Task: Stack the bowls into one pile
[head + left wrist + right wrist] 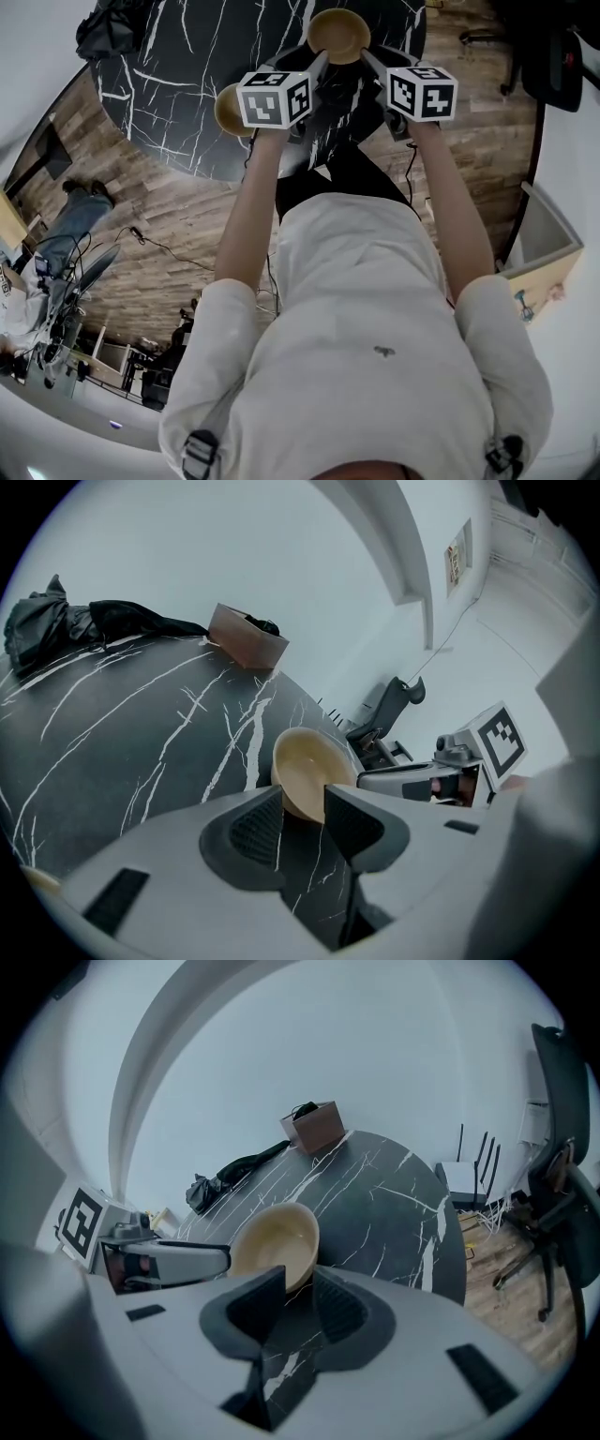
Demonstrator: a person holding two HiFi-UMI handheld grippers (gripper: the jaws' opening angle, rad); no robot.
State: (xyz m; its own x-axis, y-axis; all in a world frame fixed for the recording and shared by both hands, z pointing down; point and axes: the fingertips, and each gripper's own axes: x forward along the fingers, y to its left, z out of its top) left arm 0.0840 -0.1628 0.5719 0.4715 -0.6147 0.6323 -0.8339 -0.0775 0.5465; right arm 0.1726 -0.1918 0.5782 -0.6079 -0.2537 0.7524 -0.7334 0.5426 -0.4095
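- Tan bowl (337, 33) rests on black marble table (169, 84), at 12 o'clock in the head view
- Left gripper (302, 799): jaws apart, pads clear of the bowl rim at their tips
- Right gripper (300, 1283): jaws apart, same bowl at its tips, unclamped
- Second bowl (228, 111) lies at 8 o'clock from the first, partly hidden

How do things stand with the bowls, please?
Both open: left gripper, right gripper, flanking far bowl. Unstacked second bowl beside left gripper. No obstruction seen.
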